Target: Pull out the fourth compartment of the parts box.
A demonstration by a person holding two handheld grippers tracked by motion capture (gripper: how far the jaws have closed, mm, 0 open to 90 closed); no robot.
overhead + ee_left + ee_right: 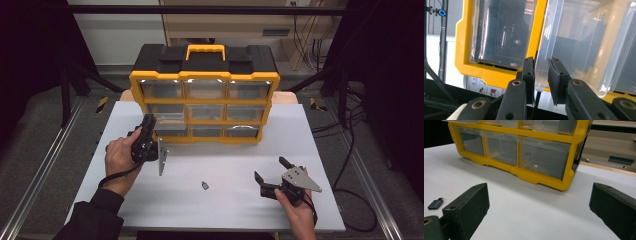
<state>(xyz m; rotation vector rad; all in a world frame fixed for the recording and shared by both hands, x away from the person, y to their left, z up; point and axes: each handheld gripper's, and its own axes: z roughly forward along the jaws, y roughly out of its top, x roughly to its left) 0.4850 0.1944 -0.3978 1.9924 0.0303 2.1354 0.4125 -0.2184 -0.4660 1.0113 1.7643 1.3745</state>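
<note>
A yellow and black organizer (205, 75) with clear drawers stands at the back of the white table (225, 205). My left gripper (149, 121) reaches the organizer's lower left corner, turned on its side. In the left gripper view its jaws (541, 62) are closed on the front lip of a clear drawer (579, 50), which sticks out of the yellow frame (494, 75) at a tilt. My right gripper (270, 168) rests low over the table's front right, open, with nothing between its jaws (541, 200). A small dark adapter (205, 185) lies on the table between the two hands.
The adapter (435, 204) lies left of the right gripper's jaws, and the organizer's bottom row (536, 178) stands farther ahead of them. Metal rails (45, 165) and cables (350, 150) flank the table on the floor.
</note>
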